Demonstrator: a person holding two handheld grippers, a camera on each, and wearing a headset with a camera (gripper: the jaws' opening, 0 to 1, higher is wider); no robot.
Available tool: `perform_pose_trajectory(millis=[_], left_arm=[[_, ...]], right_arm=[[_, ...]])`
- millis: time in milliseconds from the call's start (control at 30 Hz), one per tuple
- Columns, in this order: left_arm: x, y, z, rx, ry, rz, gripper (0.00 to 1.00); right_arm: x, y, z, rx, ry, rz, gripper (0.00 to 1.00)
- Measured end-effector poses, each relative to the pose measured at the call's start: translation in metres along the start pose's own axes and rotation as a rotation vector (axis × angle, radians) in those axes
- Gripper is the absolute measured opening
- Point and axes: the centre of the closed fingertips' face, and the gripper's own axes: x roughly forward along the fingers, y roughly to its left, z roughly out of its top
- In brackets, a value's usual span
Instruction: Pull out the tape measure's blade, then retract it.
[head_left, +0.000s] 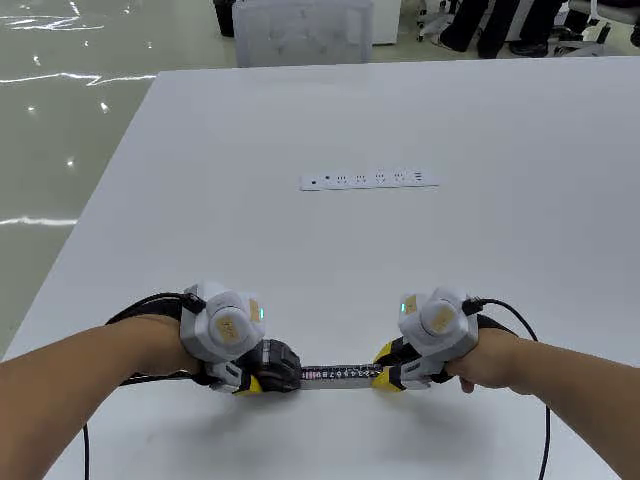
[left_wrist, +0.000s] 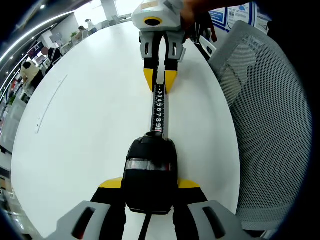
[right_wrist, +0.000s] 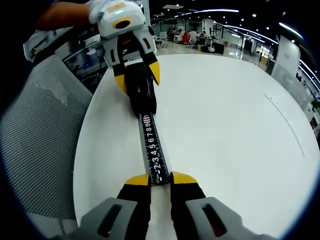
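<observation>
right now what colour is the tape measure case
Black; tape measure case shows best in left gripper view.

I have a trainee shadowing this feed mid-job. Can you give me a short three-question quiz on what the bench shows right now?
1. True or false: the blade is fully retracted into the case held by the left gripper.
2. What do the fingers of the right gripper hold? A: the blade's end. B: a screwdriver. C: nothing.
3. Fill in: farther along the table, beyond the tape measure, lies a white ____.

Key:
1. False: a numbered stretch of blade lies out between the grippers.
2. A.
3. power strip.
</observation>
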Motion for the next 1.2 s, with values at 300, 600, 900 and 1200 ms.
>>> perform_pose_trajectory(millis=[300, 600, 900, 1200], left_arm=[[0.0, 0.0, 0.0, 0.0, 0.0, 0.003, 0.34], [0.001, 0.0, -0.001, 0.001, 0.0, 0.004, 0.34], [0.0, 0.0, 0.0, 0.002, -0.003, 0.008, 0.34], [0.0, 0.0, 0.0, -0.001, -0.002, 0.007, 0.34]], right_arm=[[-0.008, -0.002, -0.01, 0.008, -0.001, -0.007, 0.12], [-0.011, -0.002, -0.013, 0.003, 0.001, -0.015, 0.12], [-0.018, -0.004, -0.018, 0.007, 0.003, -0.02, 0.12], [-0.023, -0.006, -0.027, 0.018, 0.01, -0.024, 0.12]])
